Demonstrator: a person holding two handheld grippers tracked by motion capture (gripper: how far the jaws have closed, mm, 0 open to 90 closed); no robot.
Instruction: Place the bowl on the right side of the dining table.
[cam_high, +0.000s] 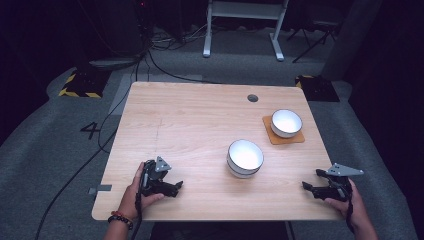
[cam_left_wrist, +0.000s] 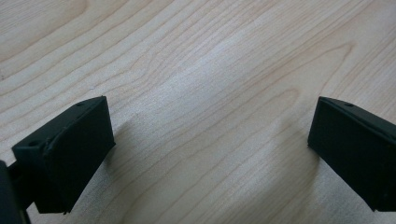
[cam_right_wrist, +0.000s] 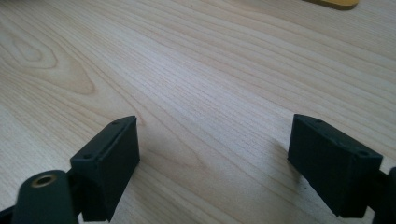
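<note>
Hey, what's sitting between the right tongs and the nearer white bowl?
Nothing: in the high view, only bare table lies between the right tongs and the nearer white bowl.

**rigop_7:** From my seat, the orange mat (cam_right_wrist: 332, 3) is chopped by the top edge in the right gripper view, just a sliver. In the high view the far bowl (cam_high: 286, 122) sitting on that mat covers most of it.

**benchrat:** And beside the mat?

**rigop_7:** The near bowl (cam_high: 245, 157) looks like a stack, but it's too small to count. Both forearms are cut off at the bottom edge.
</note>
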